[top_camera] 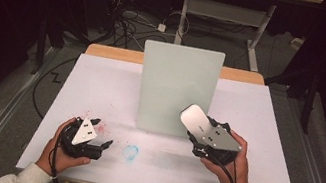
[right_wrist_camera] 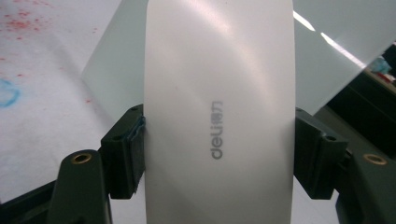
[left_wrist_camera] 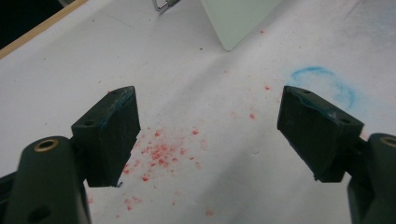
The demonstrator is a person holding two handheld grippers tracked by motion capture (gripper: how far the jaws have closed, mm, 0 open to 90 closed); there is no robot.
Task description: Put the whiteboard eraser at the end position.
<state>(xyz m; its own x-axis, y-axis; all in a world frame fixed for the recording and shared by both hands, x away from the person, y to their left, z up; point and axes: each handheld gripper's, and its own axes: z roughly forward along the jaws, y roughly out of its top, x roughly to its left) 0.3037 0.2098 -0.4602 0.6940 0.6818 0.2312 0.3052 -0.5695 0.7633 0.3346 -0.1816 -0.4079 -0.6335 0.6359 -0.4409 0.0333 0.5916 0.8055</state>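
A pale upright board [top_camera: 177,89] stands at the middle of the white table [top_camera: 101,85]. My right gripper [top_camera: 198,132] is shut on a white block eraser [top_camera: 194,118] marked "deli", held just in front of the board's lower right corner. In the right gripper view the eraser [right_wrist_camera: 219,70] is clamped between both pads [right_wrist_camera: 123,158], with the board [right_wrist_camera: 327,51] close behind it. My left gripper [top_camera: 103,144] rests low at the front left, open and holding nothing. Its jaws [left_wrist_camera: 208,130] stand wide over red crumbs [left_wrist_camera: 159,151].
A blue ring smudge [top_camera: 130,152] marks the table between the two hands, beside the red specks [top_camera: 101,126]. The table's wooden back edge [top_camera: 112,52] shows behind the board. Cables [top_camera: 127,24] and a desk frame [top_camera: 226,11] lie on the floor beyond.
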